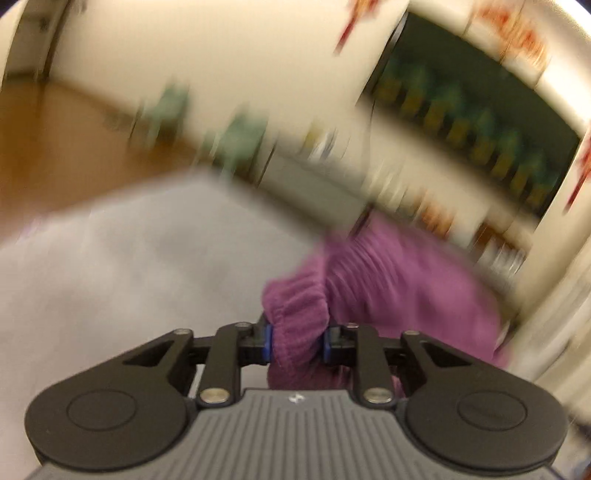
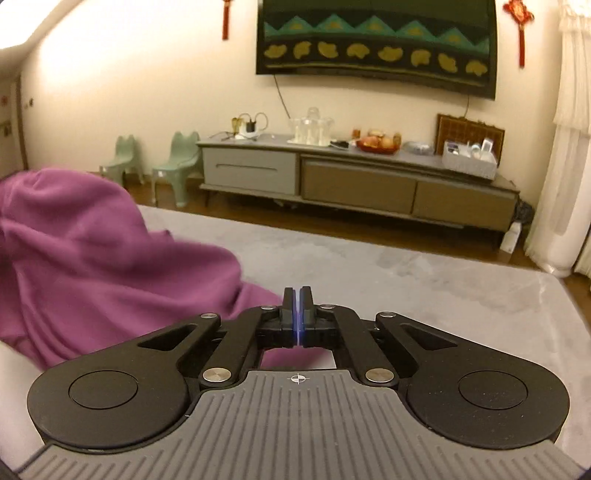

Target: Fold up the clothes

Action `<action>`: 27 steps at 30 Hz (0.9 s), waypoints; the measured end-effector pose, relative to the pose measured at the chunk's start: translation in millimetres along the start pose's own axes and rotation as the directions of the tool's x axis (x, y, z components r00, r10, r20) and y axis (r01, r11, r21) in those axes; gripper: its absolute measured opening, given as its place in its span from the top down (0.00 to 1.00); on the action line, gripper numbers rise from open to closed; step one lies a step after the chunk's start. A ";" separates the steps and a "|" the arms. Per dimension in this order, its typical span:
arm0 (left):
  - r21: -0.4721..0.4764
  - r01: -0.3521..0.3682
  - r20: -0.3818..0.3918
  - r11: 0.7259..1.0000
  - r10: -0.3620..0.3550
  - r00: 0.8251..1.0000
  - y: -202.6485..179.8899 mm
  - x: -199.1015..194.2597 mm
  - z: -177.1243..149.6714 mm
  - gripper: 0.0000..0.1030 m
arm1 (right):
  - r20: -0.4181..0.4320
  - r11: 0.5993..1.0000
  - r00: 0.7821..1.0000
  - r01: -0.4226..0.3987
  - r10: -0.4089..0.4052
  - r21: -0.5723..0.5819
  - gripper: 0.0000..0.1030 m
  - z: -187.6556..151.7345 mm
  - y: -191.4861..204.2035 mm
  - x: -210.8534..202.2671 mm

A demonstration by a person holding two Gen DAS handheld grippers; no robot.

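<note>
Left gripper: clamped on the gathered cuff of the purple garment.
Right gripper: pads pressed together, nothing between them.
Purple garment: bunched at nine o'clock of the right gripper, on the grey table.
Cabinet: twelve o'clock, against the wall.

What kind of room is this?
Probably a living room at home: a long low cabinet holds a fruit bowl, small green chairs stand by the wall, and red knot ornaments hang above.

Left hand-held gripper clamped, right closed
</note>
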State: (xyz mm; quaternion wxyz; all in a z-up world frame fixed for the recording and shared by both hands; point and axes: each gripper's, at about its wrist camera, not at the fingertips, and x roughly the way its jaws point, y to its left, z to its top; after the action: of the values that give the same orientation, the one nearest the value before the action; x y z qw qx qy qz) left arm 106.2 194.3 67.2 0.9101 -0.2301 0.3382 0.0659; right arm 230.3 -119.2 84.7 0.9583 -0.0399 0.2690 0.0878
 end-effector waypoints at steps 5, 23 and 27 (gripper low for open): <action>0.111 0.022 -0.038 0.994 -0.018 0.999 -12.9 -2.1 -10.4 0.58 | -0.149 0.999 0.988 -0.032 0.036 0.029 0.77 -27.0 -8.1 21.3; 0.675 -0.161 -0.003 0.720 0.220 0.975 -113.9 142.2 6.3 0.79 | -0.135 0.955 0.962 -0.209 0.239 0.209 0.97 -34.2 0.1 120.2; 0.538 -0.072 0.122 0.840 0.007 0.992 -113.8 65.1 53.7 0.92 | 0.150 0.959 0.976 -0.188 0.158 0.214 0.97 17.9 -23.7 35.2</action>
State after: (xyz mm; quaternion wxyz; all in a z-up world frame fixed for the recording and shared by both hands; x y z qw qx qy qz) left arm 218.6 116.1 103.5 0.9545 0.0474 0.2945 -0.0002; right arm 273.4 -135.1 82.3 0.9608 0.0992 0.2163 0.1425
